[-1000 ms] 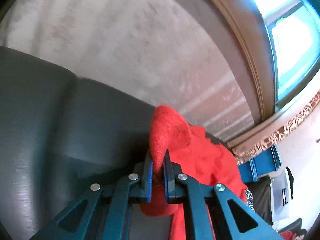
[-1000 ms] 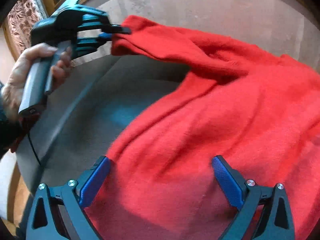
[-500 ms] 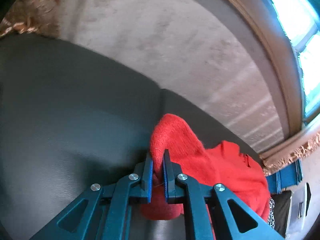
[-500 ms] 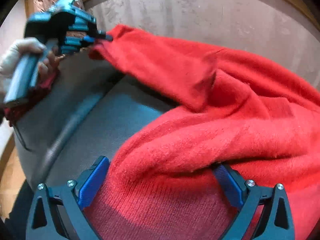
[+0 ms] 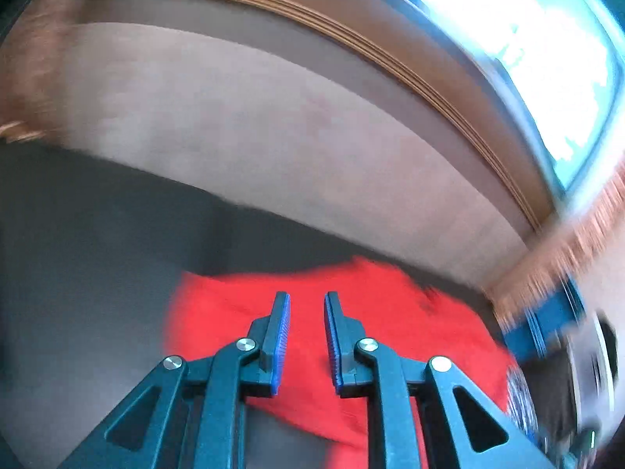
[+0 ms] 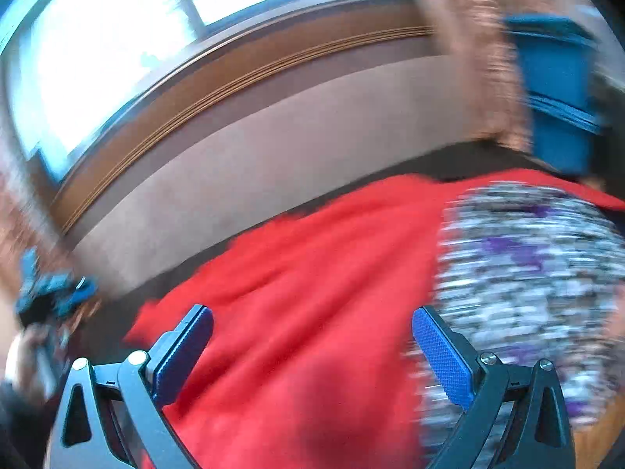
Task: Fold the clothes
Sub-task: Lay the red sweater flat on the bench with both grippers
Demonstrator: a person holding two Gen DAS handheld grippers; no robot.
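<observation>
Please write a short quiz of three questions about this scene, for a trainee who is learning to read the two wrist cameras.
1. True or false: the left gripper is clamped on the red sweater.
2. What lies right of the sweater in the right wrist view? A) patterned cloth B) a white towel C) a shoe
3. Fill in: the right gripper has its jaws ____.

Key:
1. False; its jaws are opening, with nothing pinched between them.
2. A, the patterned cloth.
3. Open.

Blown-out window [image 5: 519, 39] glare, heavy motion blur, fisheye-curved edges, both views.
</observation>
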